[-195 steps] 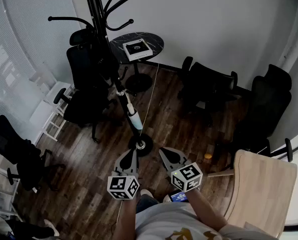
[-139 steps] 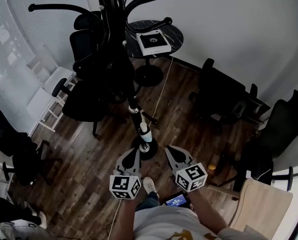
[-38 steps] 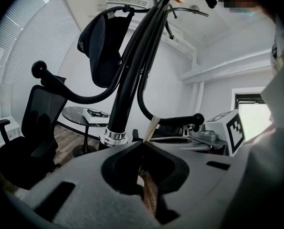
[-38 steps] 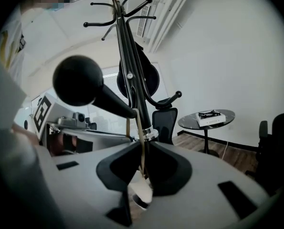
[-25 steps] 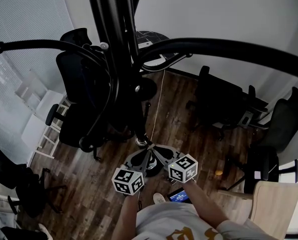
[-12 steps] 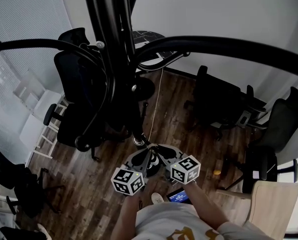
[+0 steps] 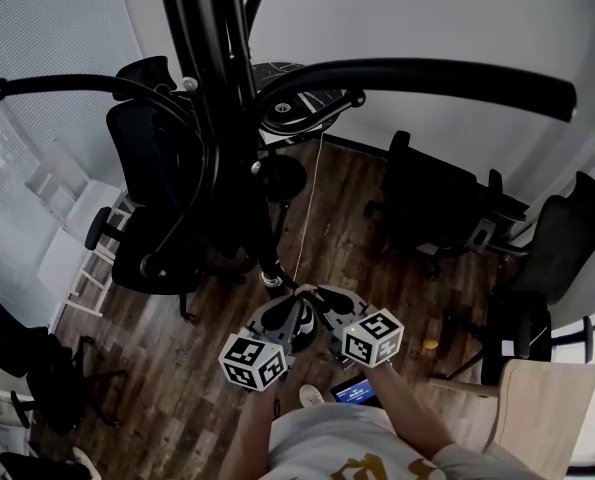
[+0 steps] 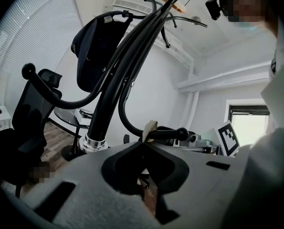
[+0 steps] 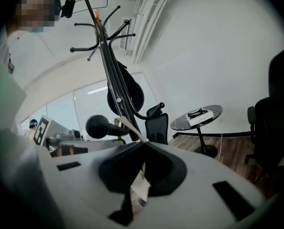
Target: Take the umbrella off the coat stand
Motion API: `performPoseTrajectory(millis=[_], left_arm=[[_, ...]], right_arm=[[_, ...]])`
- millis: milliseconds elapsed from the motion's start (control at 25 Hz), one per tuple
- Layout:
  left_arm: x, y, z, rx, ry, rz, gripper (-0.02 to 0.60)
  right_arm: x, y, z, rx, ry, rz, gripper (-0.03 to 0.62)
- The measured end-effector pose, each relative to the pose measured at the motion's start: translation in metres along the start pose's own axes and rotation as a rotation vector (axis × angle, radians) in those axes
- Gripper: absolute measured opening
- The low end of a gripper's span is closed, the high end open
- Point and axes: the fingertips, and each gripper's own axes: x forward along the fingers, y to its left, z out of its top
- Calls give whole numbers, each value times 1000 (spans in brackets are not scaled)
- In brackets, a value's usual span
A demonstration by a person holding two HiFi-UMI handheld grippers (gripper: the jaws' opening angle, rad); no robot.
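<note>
The black coat stand (image 7: 202,88) rises right in front of me, its hooked arms spreading overhead. A long black umbrella (image 8: 118,80) hangs along the pole and ends in a silver collar (image 8: 94,141), seen pale in the head view (image 7: 269,279). Both grippers meet just below that end. My left gripper (image 7: 291,308) is shut, with a pale strap (image 8: 150,128) poking out of its tips (image 8: 144,143). My right gripper (image 7: 317,303) is shut on the same pale strap (image 9: 128,125), which runs through its jaws (image 9: 142,142).
A ball-ended hook (image 9: 98,126) of the stand sits close beside the jaws. Black office chairs (image 7: 152,238) (image 7: 432,203) stand left and right of the stand. A round table with a book (image 9: 199,114) is behind it, and a wooden tabletop (image 7: 537,413) is at lower right.
I have come much closer to the stand. The two grippers, apart and open at first, have come together at the umbrella's lower end and shut. In the last half second they barely moved.
</note>
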Motion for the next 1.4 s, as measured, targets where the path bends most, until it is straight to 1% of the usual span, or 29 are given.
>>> performPoseTrajectory(millis=[400,720,960,1400], left_arm=[[-4,-18,5,18,-12,-6,21],[-6,-34,7,30,-19,-21,21],[-8,-45,8,34,-27,-18,21],[-16,-63,7,42,-30,-10,21]], right_arm=[[-18,3,8,-5,-30,8,15],[-33,8,13,-32,-39,7,15],[-46,14,14,-66,-40,-1,15],[-66,23,15,-68,-52,7,15]])
